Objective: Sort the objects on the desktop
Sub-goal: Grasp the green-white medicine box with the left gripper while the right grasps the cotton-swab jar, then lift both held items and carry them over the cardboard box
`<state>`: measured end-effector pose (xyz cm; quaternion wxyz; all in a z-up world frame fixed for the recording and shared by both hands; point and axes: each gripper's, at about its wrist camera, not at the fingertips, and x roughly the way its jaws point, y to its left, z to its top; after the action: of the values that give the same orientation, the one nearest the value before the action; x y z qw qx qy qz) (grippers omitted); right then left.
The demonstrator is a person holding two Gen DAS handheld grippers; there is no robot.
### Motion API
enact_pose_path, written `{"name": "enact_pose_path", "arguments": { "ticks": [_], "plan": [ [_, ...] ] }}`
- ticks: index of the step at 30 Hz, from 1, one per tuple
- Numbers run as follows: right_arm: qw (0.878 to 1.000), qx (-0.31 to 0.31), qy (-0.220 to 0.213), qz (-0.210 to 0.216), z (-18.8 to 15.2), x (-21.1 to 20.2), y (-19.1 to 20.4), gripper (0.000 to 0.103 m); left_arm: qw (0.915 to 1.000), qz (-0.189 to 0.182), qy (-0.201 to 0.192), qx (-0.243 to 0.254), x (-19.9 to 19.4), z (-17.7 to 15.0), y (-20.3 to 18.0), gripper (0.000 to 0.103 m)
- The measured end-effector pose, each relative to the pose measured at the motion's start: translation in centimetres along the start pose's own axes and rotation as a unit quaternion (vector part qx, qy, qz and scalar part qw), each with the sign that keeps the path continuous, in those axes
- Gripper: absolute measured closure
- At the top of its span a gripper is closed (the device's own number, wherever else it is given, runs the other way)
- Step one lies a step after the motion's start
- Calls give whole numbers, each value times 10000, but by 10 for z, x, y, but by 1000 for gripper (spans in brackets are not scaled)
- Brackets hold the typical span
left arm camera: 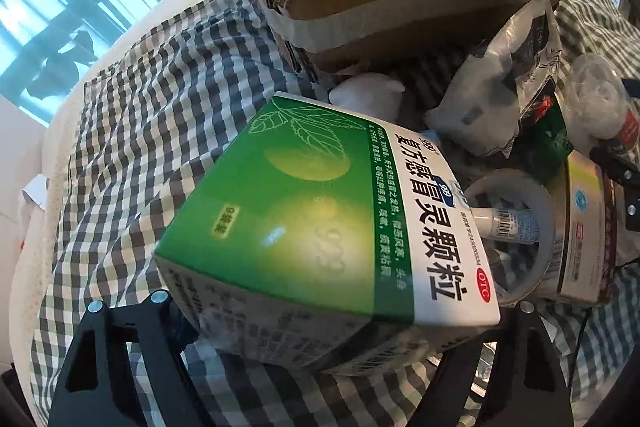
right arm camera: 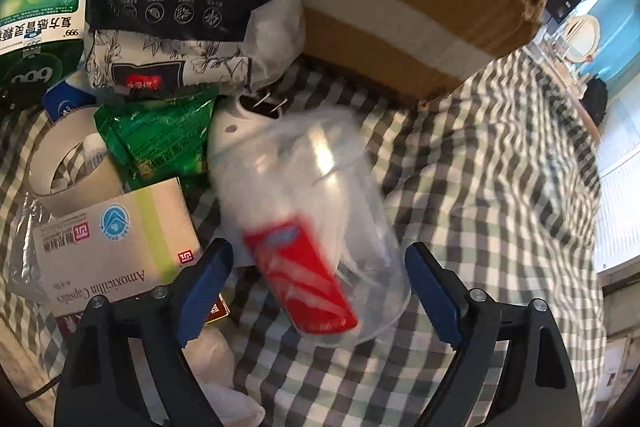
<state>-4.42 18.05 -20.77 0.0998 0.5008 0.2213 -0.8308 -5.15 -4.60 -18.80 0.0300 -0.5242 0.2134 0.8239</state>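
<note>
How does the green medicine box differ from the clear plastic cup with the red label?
The green medicine box is opaque, flat-sided cardboard; the clear plastic cup is see-through and round. The box carries green and white print, the cup a red label. The box sits between the left gripper fingers, the cup between the right gripper fingers. Both lie over the checked cloth.

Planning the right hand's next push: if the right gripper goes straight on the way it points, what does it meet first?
Most likely the clear plastic jar with the red label, lying on its side between the open fingers of the right gripper. Depth is unclear; the fingers do not seem to touch it.
</note>
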Motion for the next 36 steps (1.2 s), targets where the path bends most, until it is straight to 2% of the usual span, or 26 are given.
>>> {"name": "enact_pose_path", "arguments": {
  "ticks": [4, 6, 7, 8, 9, 10, 16, 18, 26, 34, 36],
  "plan": [
    [9999, 59, 9, 93, -1, 0, 2, 24, 9999, 81, -20, 56, 0, 0, 2, 18],
    [9996, 145, 20, 244, -2, -1, 1, 31, 9999, 99, -20, 63, -1, 1, -2, 18],
    [9990, 204, 29, 401, -2, -1, 0, 40, 9999, 95, -22, 55, -2, 1, -1, 18],
    [9970, 326, 44, 695, -3, -1, -2, 57, 10000, 85, -22, 46, -2, 0, -2, 18],
    [9930, 512, 65, 1060, -3, -1, -6, 67, 10000, 74, -32, 30, -4, 1, -2, 18],
    [9906, 609, 59, 1227, -3, -1, -8, 77, 10000, 67, -56, 12, -5, 2, -3, 19],
    [9880, 803, -38, 1316, -6, -7, -13, 81, 9990, 17, -391, -200, -25, 6, 2, 21],
    [9868, 871, -131, 1361, -6, -13, -15, 102, 9984, -42, -484, -276, -31, 7, 4, 22],
    [9855, 938, -312, 1382, -2, -31, -15, 103, 9951, -163, -849, -475, -52, 12, 9, 22],
    [9791, 1173, -749, 1484, 4, -66, -26, 103, 9888, -287, -1296, -675, -75, 14, 20, 23],
    [9817, 1027, -701, 1442, 5, -56, -30, 103, 9871, -356, -1381, -725, -79, 15, 22, 23]
  ]
}}
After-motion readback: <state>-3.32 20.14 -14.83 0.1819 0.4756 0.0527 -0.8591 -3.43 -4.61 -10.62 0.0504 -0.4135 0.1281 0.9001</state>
